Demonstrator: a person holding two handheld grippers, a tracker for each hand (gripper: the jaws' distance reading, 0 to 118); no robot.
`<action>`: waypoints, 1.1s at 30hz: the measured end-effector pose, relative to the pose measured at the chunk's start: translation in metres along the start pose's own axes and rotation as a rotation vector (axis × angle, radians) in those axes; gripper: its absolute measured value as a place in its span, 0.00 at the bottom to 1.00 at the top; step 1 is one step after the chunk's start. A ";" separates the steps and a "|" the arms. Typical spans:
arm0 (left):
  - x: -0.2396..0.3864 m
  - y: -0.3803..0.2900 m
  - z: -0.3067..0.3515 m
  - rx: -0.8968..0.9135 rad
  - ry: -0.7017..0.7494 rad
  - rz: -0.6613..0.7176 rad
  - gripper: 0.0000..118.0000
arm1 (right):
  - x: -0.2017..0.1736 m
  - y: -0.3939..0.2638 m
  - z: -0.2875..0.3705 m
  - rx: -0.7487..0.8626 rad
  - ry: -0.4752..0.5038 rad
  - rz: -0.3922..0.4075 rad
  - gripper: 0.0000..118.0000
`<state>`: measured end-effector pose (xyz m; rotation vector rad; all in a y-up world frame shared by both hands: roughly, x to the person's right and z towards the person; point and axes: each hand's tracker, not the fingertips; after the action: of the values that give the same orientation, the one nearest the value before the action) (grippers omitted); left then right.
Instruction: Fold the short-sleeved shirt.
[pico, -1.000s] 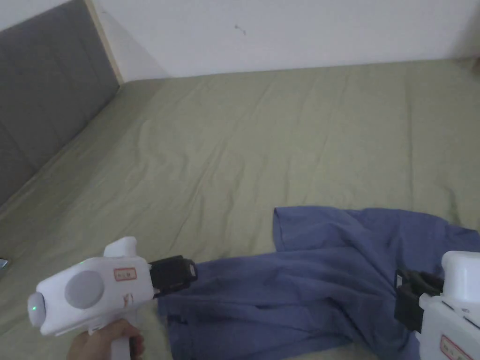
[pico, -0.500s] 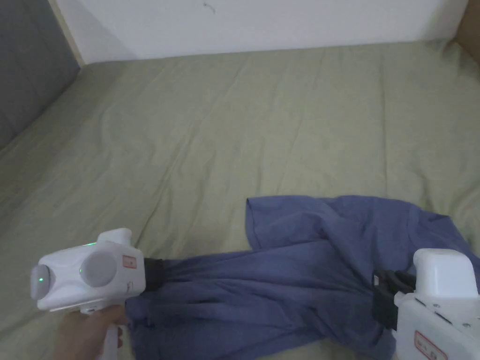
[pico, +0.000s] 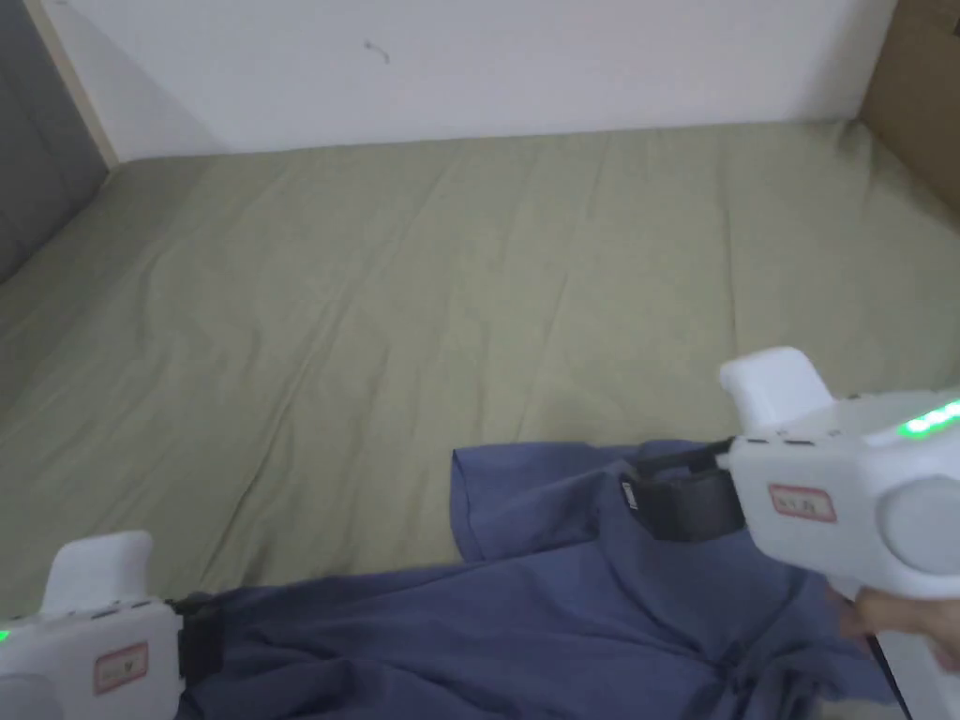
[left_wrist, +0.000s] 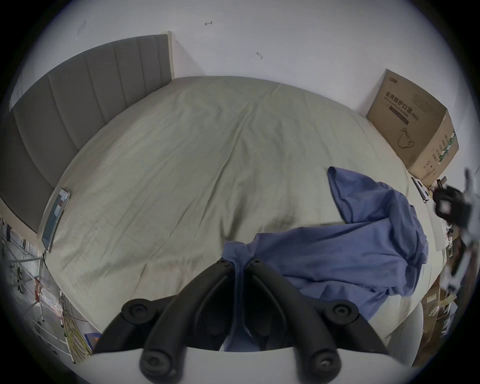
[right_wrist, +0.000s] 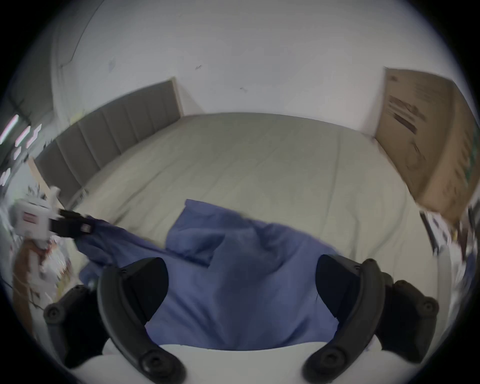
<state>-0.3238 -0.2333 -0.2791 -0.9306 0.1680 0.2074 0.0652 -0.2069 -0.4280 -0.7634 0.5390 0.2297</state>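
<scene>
A blue short-sleeved shirt (pico: 553, 609) lies rumpled along the near edge of a bed (pico: 422, 281) under an olive sheet, its lower part cut off by the head view's frame. The left claw (left_wrist: 240, 265) pinches a bunched corner of the cloth between closed jaws. The right claw (right_wrist: 240, 293) hangs wide apart above the shirt, gripping nothing, its own view blurred. A second ago it sat low at the shirt's right side; now it is raised. A cardboard box (left_wrist: 415, 130) stands at the bed's far corner.
</scene>
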 end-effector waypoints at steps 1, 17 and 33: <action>-0.001 0.000 0.004 0.012 -0.018 -0.001 0.03 | 0.007 0.012 -0.021 -0.034 0.016 0.061 0.94; -0.003 0.000 -0.002 -0.015 -0.009 0.031 0.03 | -0.014 0.042 -0.163 -0.426 0.044 0.339 0.42; -0.007 0.032 0.074 0.125 0.006 0.021 0.03 | 0.037 0.097 -0.019 -0.192 -0.051 -0.008 0.01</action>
<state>-0.3343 -0.1559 -0.2588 -0.8052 0.1943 0.2113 0.0520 -0.1523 -0.5171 -0.9432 0.4693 0.2953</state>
